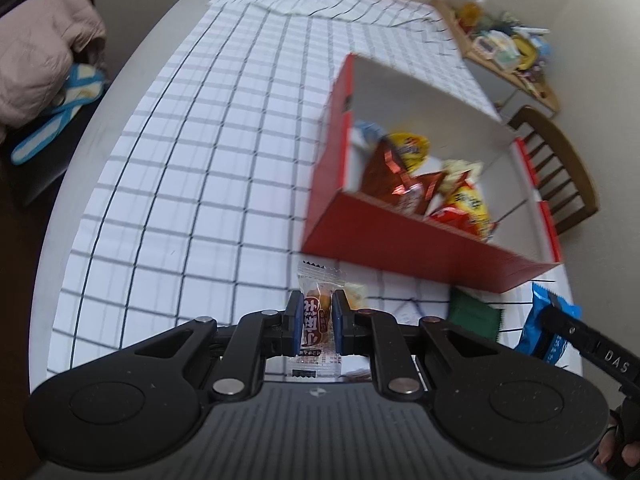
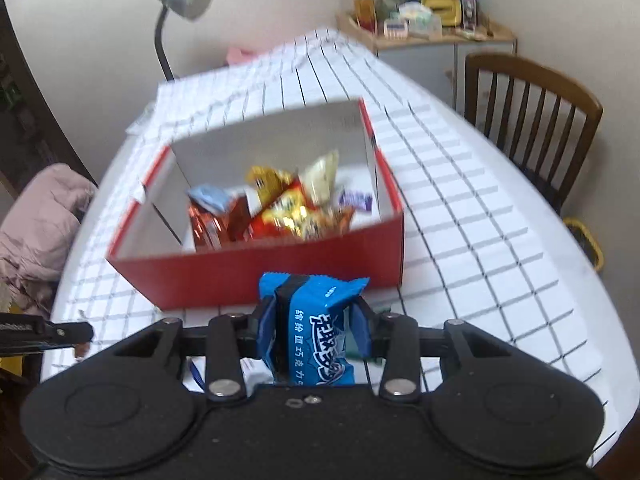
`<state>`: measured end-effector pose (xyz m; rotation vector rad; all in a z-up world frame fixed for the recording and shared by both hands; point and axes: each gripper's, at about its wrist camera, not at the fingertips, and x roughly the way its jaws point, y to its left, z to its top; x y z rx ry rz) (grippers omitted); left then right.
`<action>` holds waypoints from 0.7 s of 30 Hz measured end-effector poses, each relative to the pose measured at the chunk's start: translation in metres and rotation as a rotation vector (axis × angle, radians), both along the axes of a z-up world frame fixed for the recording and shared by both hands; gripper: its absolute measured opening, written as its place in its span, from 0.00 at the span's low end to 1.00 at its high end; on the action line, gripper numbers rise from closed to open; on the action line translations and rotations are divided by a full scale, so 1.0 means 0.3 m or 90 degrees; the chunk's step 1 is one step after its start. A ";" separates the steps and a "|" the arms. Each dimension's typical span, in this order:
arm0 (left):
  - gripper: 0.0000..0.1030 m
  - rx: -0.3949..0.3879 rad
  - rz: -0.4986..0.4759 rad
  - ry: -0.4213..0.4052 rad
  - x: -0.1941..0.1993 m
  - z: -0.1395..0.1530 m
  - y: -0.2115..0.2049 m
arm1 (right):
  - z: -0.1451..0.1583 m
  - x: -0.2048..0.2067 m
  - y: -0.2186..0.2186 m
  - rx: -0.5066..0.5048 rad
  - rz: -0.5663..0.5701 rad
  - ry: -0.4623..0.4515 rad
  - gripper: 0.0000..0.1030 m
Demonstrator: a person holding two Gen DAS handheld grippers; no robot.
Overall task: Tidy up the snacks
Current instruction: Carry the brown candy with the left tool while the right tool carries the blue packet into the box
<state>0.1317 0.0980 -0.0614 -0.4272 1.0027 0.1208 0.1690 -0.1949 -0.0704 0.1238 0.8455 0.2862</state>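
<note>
Two grippers, both clamped: left gripper (image 1: 316,322) on a sweet (image 1: 316,320), right gripper (image 2: 316,328) on a blue packet (image 2: 316,320), before the red box (image 2: 256,276)

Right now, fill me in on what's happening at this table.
A person is sorting snacks with two handheld grippers. The left gripper is clamped on a small clear-wrapped candy, and the right gripper grips a blue snack packet. Ahead on the checked tablecloth stands an open red box already holding several packets.

Left gripper (image 1: 316,322) clamps clear-wrapped candy (image 1: 317,320); red box (image 1: 420,244) of snacks ahead on checked cloth (image 1: 200,160)
</note>
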 end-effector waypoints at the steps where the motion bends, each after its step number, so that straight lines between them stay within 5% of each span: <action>1: 0.14 0.000 -0.007 -0.006 0.006 0.016 -0.008 | 0.022 0.003 -0.002 0.003 0.002 -0.007 0.37; 12: 0.14 0.023 -0.048 -0.052 0.150 0.162 -0.081 | 0.152 0.136 0.002 0.011 0.002 -0.058 0.37; 21: 0.14 0.060 -0.052 -0.048 0.362 0.171 -0.133 | 0.138 0.338 0.043 0.009 0.034 -0.050 0.37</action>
